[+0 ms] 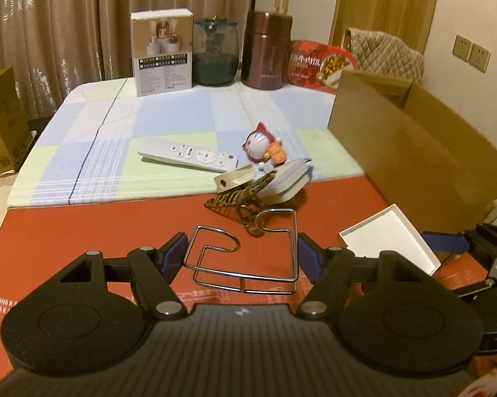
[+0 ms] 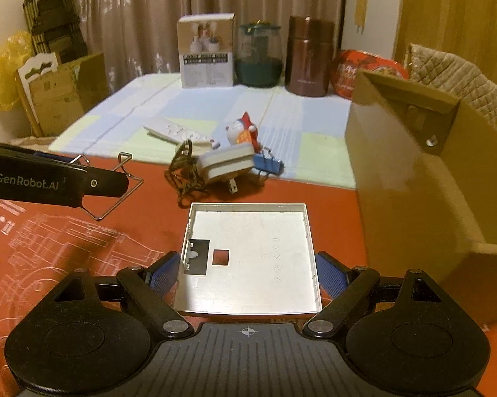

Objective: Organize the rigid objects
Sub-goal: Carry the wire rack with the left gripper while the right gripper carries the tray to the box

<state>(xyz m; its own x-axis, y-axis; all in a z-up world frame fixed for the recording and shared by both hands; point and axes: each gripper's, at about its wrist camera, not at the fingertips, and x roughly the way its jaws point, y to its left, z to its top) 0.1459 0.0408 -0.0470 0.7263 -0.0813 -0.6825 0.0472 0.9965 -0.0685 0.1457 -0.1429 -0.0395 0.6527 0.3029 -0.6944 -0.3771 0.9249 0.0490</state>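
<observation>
Left wrist view, left to right. The left hand-held gripper [image 1: 240, 253] sat low in the frame with its jaws spread wide, the blue pads [image 1: 175, 253] flanking a bent wire rack [image 1: 248, 258] that lay on the red mat [image 1: 83, 231]; contact between pads and wire could not be judged. Above it, mid-frame: a white remote [image 1: 189, 156] on the checked cloth [image 1: 99, 139], then a braided cord [image 1: 238, 198], a white charger block [image 1: 286, 182] and a small cat figurine [image 1: 261, 147] bunched close together at the cloth's edge. Along the upper frame stood a white carton [image 1: 162, 49], a green jar [image 1: 215, 53], a brown flask [image 1: 268, 53] and a red food pack [image 1: 318, 66]. At right, an open cardboard box [image 1: 424, 152] filled the edge, with a corner of a white tray [image 1: 390, 235] just below it.

Right wrist view, left to right. The left tool's black arm crossed the left edge over the wire rack [image 2: 116, 192]. Centre-low, the right hand-held gripper [image 2: 247, 273] was likewise open, its pads [image 2: 160, 273] either side of the shallow white tray [image 2: 265, 264] (two cutouts in its floor), the left pad near the rim, touching uncertain. Beyond the tray lay a blue binder clip [image 2: 270, 164] beside the charger block [image 2: 225, 163]. The cardboard box [image 2: 414, 182] stood at right on the table.
</observation>
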